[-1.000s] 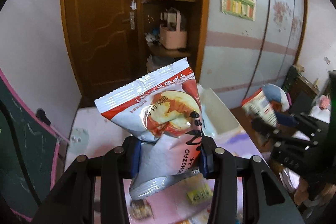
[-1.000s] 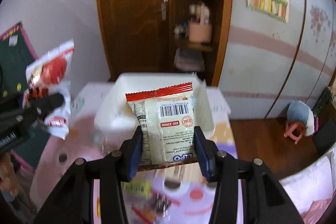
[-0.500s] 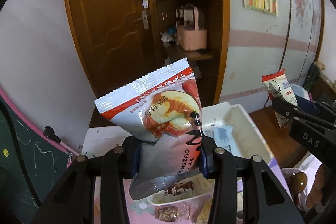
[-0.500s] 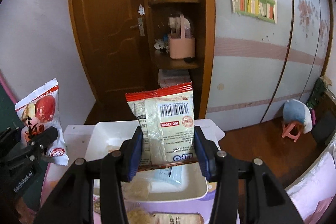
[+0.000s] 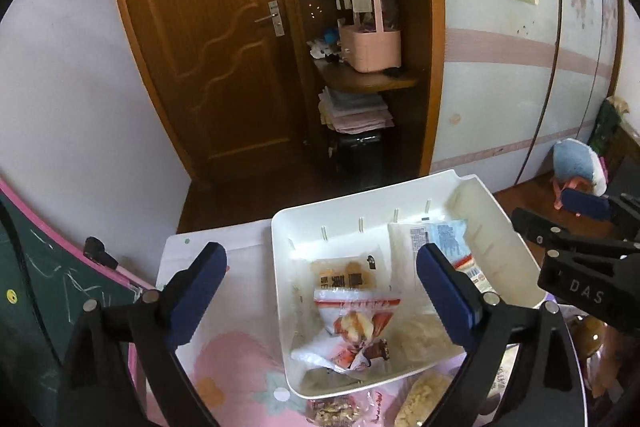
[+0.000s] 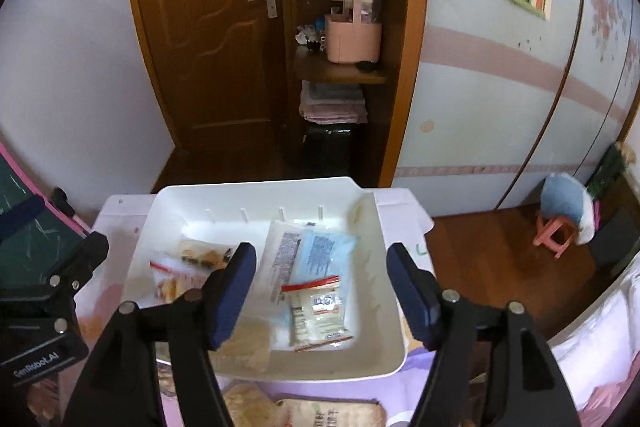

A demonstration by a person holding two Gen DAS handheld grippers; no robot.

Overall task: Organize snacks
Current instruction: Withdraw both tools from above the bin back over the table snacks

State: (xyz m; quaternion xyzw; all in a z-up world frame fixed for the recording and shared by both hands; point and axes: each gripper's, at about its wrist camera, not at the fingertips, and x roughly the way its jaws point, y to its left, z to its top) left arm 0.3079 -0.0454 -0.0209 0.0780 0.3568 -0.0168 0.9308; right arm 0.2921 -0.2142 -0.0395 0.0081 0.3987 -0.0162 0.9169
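A white bin (image 5: 404, 189) (image 6: 260, 187) stands on the pink table and holds several snack packets. The red-and-white packet (image 5: 354, 327) lies in its near left part. The small red-topped packet (image 6: 318, 311) lies in its near right part, beside a blue-and-white packet (image 6: 316, 253) (image 5: 444, 239). My left gripper (image 5: 320, 283) is open and empty above the bin's left side. My right gripper (image 6: 322, 285) is open and empty above the bin's right half; it also shows at the right of the left wrist view (image 5: 576, 247).
More snack packets (image 5: 424, 397) (image 6: 332, 413) lie on the table in front of the bin. A green chalkboard (image 5: 36, 291) stands at the left. A wooden door (image 5: 208, 39) and shelves (image 5: 360, 75) are behind. A stool (image 6: 560, 215) stands on the floor at the right.
Both grippers have opened and let go of their packets, which now lie in the bin. Both views have tilted down toward the bin.
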